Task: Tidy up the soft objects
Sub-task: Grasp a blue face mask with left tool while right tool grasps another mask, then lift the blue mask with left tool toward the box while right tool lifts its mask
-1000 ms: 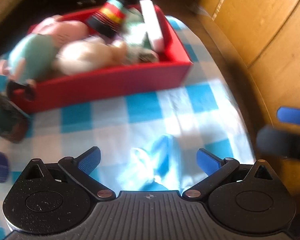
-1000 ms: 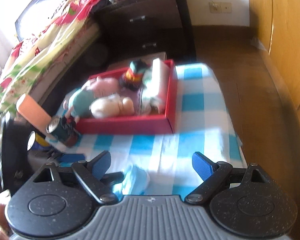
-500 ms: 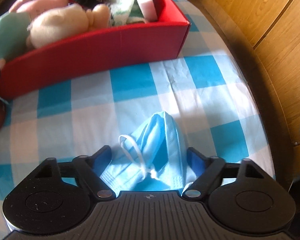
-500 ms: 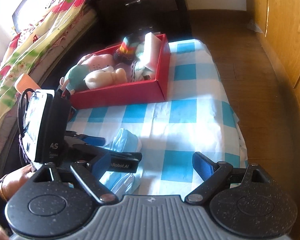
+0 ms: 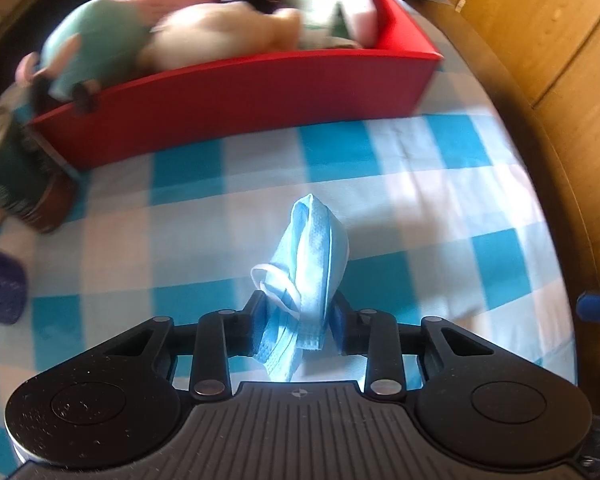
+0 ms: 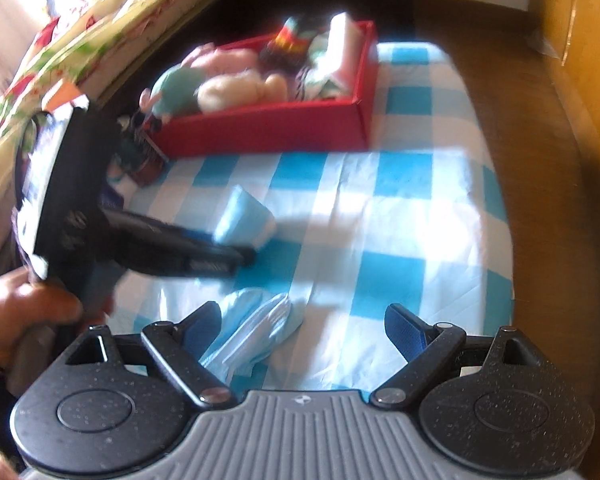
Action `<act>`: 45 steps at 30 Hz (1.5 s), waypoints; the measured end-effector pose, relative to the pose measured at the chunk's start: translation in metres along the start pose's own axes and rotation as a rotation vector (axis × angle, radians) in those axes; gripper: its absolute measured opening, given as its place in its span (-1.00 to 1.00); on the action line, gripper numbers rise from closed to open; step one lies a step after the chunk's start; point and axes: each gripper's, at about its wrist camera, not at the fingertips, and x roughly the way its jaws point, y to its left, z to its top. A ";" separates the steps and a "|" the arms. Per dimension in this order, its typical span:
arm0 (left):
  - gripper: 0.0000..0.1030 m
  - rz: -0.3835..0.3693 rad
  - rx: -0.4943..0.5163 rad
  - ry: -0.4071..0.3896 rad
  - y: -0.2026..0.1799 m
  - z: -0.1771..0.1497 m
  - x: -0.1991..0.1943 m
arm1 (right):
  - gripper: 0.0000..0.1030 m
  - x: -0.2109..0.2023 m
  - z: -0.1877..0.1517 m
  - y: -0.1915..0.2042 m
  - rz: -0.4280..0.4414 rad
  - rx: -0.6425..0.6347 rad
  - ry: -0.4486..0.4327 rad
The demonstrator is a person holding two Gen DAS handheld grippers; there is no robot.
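L tool gripping blue mask, R tool spread

Toys in red box blurred; can cut off.

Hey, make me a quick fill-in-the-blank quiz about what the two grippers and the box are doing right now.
1. The left gripper is shut on a blue ____.
2. The right gripper's jaws are ____.
3. The soft toys lie in a ____ box.
4. The checked cloth is white and ____.

Missing words: face mask; open; red; blue
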 end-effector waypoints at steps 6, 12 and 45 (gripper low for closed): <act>-0.35 0.010 -0.075 -0.019 0.036 -0.006 -0.012 | 0.39 0.027 -0.007 0.022 -0.028 -0.066 0.057; -0.34 0.010 -0.101 -0.009 0.054 -0.015 -0.015 | 0.41 0.053 -0.014 0.038 -0.071 -0.100 0.116; -0.30 0.068 -0.001 -0.040 0.042 -0.026 -0.023 | -0.88 0.071 0.001 0.067 -0.062 -0.189 0.053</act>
